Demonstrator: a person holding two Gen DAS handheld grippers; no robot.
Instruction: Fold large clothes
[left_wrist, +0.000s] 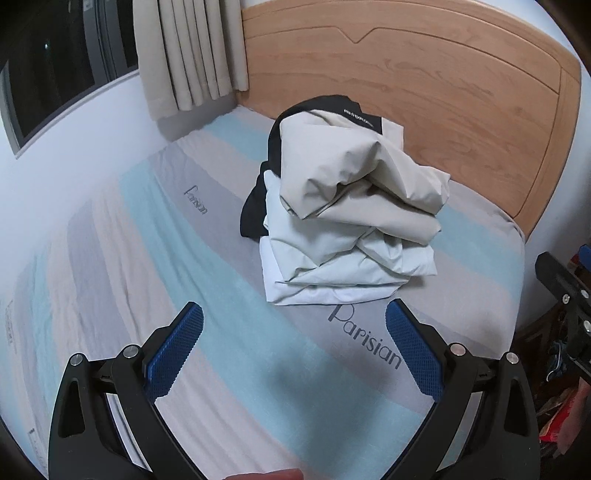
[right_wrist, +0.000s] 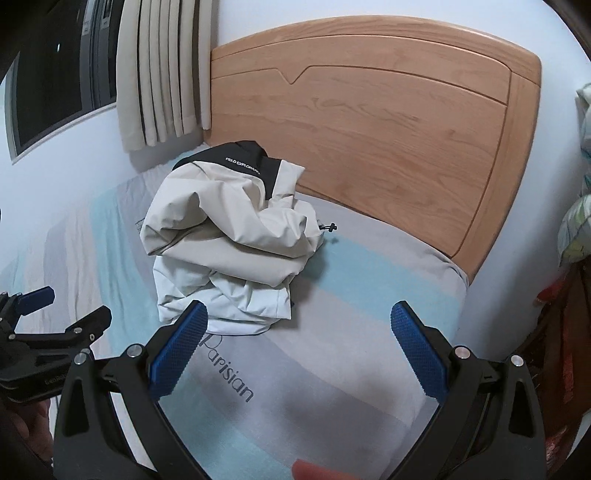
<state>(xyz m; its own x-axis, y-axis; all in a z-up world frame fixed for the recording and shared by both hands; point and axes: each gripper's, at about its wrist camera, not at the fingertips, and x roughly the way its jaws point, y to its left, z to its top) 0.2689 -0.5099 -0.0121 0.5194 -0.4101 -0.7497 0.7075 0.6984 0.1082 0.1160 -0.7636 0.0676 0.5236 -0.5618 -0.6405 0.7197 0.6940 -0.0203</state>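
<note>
A pile of folded clothes (left_wrist: 343, 221) is seen on the striped bed sheet (left_wrist: 207, 295), near the wooden headboard (left_wrist: 424, 85). A beige jacket (right_wrist: 229, 221) with a black collar panel lies on top, bunched rather than flat, above paler folded layers. Both sets of tongs are held apart and empty: the left tongs (left_wrist: 293, 350) hover over the sheet just short of the pile, and the right tongs (right_wrist: 299, 350) hover beside them, the left finger overlapping the pile's near edge in the right wrist view.

The pile is judged nearly finished, with tidying of the top garment as the likely step. For this to be done well, the jacket's loose bulge should be pinched at two well-separated edges, lifted only slightly, and laid flat so that the lower layers are not dragged askew. The drawcord (right_wrist: 327, 229) trailing from the jacket's right side should be tucked in.

No containers are seen; a curtain (left_wrist: 192, 51) hangs by the wall.
</note>
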